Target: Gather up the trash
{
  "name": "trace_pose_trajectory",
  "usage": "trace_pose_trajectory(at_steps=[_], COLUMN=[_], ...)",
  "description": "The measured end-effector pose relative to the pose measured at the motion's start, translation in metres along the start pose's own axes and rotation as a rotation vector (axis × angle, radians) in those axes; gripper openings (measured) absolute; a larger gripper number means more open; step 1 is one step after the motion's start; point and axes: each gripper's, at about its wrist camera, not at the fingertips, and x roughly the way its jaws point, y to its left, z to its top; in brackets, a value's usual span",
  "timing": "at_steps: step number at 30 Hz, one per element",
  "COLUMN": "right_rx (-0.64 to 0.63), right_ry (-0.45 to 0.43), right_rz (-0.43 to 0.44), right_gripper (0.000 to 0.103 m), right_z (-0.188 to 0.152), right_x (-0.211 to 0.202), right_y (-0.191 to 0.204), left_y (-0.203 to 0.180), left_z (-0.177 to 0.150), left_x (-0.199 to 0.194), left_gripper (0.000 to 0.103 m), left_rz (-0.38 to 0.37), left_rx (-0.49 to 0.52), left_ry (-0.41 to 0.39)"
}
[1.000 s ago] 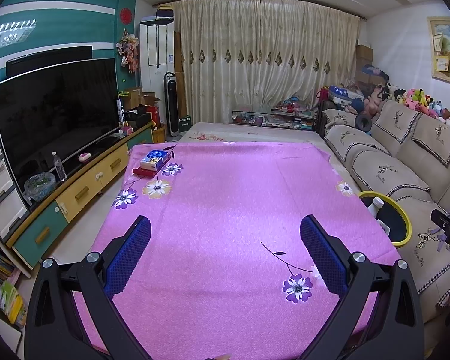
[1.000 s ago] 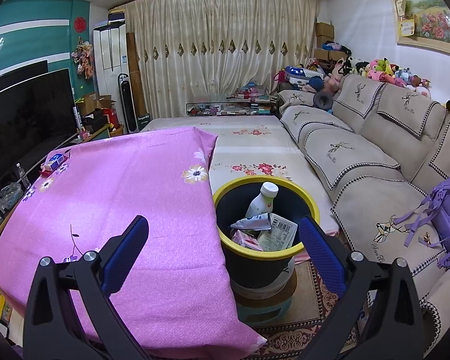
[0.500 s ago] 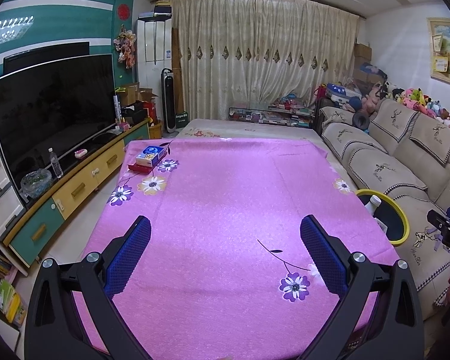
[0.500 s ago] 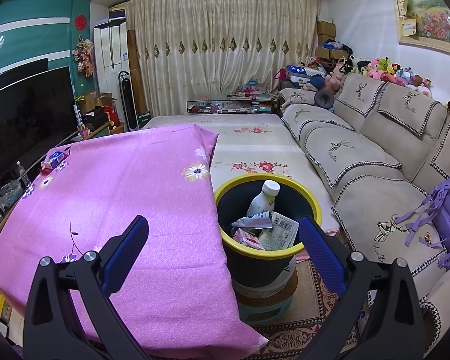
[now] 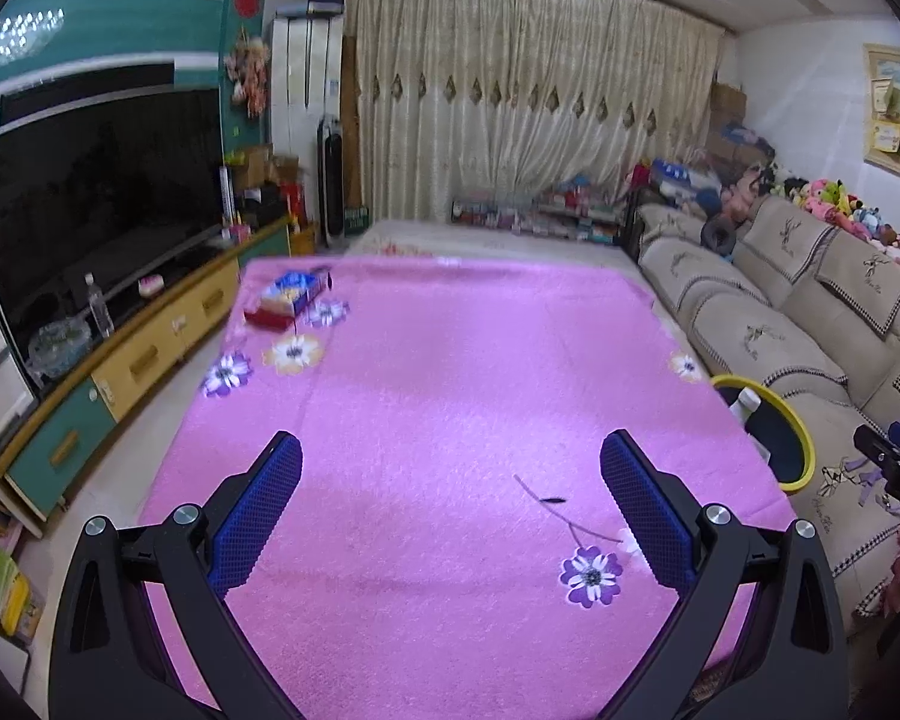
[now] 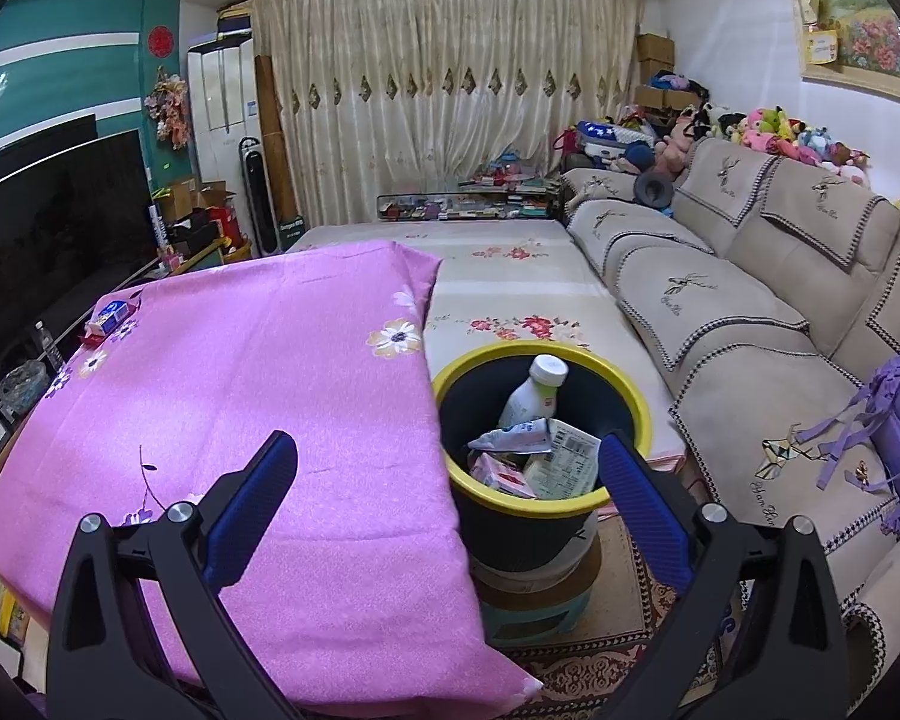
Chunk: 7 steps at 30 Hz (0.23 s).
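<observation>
Two empty grippers, one box left

Both left gripper (image 5: 450,498) and right gripper (image 6: 447,495) have jaws spread, holding nothing. Trash fills the yellow-rimmed bin (image 6: 636,405) beside the counter (image 5: 480,390). Likely next: reach the box (image 5: 291,294) at its far-left corner.

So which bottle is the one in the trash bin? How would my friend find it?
Start at the big pink tablecloth. Off its right edge, in front of the sofa, stands a black bin with a yellow rim. The bottle leans inside it, poking above crumpled wrappers: it is the only white thing with a round cap, while its neighbours are flat papers and packets.
</observation>
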Motion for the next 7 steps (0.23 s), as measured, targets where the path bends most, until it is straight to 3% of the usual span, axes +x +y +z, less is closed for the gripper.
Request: trace_pose_trajectory(at_steps=[7], right_rx=[-0.077], right_ry=[0.079], right_rz=[0.134], right_gripper=[0.096], right_z=[0.025], right_x=[0.056], right_y=[0.049], left_y=[0.032], left_z=[0.018], left_x=[0.086], left_gripper=[0.098], left_rz=[0.051], left_rx=[0.001], left_ry=[0.102])
